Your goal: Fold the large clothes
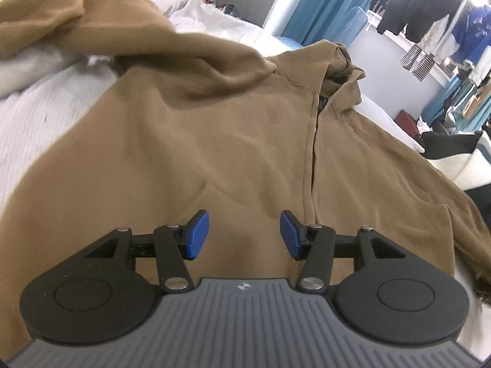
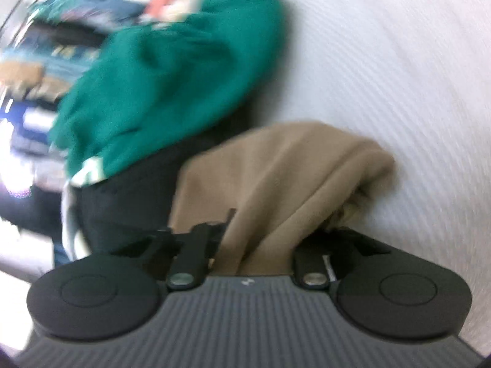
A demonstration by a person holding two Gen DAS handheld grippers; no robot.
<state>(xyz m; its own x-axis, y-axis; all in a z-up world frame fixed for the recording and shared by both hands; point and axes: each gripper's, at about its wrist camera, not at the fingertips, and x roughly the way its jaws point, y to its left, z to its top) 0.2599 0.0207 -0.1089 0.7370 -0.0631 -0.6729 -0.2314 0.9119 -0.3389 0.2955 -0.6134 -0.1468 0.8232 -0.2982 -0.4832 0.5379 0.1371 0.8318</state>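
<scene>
A brown zip-front hoodie (image 1: 214, 141) lies spread on the white bed, hood toward the far right. My left gripper (image 1: 244, 233) hovers over its lower front, just left of the zipper. It is open, and nothing sits between the blue pads (image 1: 198, 234). One brown sleeve (image 1: 92, 24) is raised and blurred at the upper left. In the blurred right wrist view, a bunch of that brown fabric (image 2: 276, 178) spills out from between the fingers of my right gripper (image 2: 254, 245). It is shut on the fabric, which hides its fingertips.
The white bedspread (image 2: 399, 61) fills the right side. A green garment (image 2: 172, 70) and a black one (image 2: 129, 202) lie beyond the right gripper. Dark clothes hang (image 1: 423, 6) by blue curtains (image 1: 310, 9), and a dark cushion (image 1: 451, 144) sits at the bed's right edge.
</scene>
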